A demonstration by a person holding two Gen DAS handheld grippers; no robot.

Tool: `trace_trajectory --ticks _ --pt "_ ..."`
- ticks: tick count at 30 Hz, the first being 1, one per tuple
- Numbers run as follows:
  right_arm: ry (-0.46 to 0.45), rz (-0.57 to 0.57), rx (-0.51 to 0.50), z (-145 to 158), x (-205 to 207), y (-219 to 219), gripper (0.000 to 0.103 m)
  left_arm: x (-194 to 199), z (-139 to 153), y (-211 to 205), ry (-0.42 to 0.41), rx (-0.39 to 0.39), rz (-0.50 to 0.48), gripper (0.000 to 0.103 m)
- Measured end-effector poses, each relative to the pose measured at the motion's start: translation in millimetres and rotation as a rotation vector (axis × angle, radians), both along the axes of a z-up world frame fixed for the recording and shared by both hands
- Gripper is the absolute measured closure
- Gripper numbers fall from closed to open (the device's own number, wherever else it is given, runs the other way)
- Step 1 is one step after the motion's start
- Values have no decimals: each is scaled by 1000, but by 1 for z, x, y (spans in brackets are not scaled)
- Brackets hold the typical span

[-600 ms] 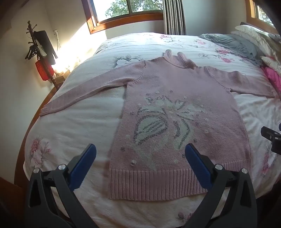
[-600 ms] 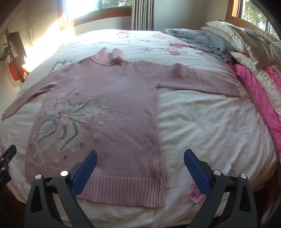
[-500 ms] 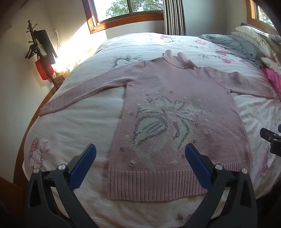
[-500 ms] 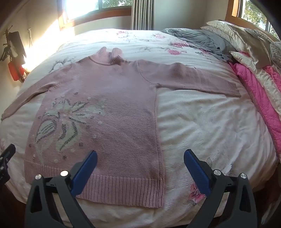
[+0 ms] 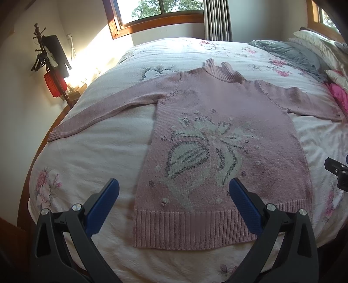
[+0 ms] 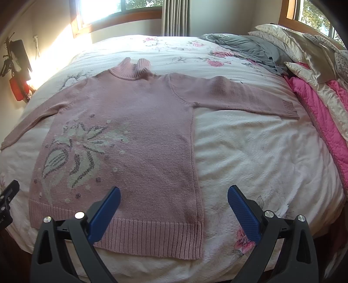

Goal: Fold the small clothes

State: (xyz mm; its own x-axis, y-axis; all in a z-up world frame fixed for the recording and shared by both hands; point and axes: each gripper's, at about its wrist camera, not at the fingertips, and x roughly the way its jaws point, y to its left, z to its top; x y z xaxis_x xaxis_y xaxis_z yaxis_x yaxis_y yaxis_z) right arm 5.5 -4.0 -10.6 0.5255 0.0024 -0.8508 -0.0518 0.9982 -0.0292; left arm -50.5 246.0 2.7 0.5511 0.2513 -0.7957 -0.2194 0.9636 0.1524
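— Nearest the lens, what do the two tools look like?

— At the bottom of the left wrist view, the left gripper [image 5: 174,204] hangs over the foot of the bed with its blue-padded fingers [image 5: 102,206] spread wide and nothing between them. The right gripper [image 6: 174,209] stands the same way in its own view, fingers [image 6: 243,213] far apart and empty. Neither touches the cloth, as far as I can tell.

— And the garment?

— A pink sweater [image 5: 217,139] lies flat and face up on the white floral bedspread [image 5: 91,156]. Its ribbed hem [image 5: 195,228] is the nearest part, sitting between the left gripper's fingers; from the right side, the hem's right corner [image 6: 195,239] lies between that gripper's fingers.

— Further up?

— A knitted white and grey flower design [image 5: 202,152] fills the lower front. Beyond it both sleeves stretch outward: the left sleeve [image 5: 108,111] runs toward the bed's left edge, the right sleeve [image 6: 239,98] reaches toward a pink quilt [image 6: 322,117]. The ribbed turtleneck collar [image 6: 132,69] is the farthest part.

— And behind that?

— A grey blanket [image 6: 250,48] and pale pillows [image 6: 293,41] are piled at the far right. A window [image 5: 161,10] with a wooden frame sits in the back wall, and a red lamp [image 5: 54,85] stands at the left.
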Motion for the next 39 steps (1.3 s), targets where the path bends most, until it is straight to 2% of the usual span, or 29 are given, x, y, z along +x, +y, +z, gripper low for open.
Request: trace_trajectory --ticks 39 --pt "18 -10 10 -8 10 -5 4 5 -8 3 22 3 6 3"
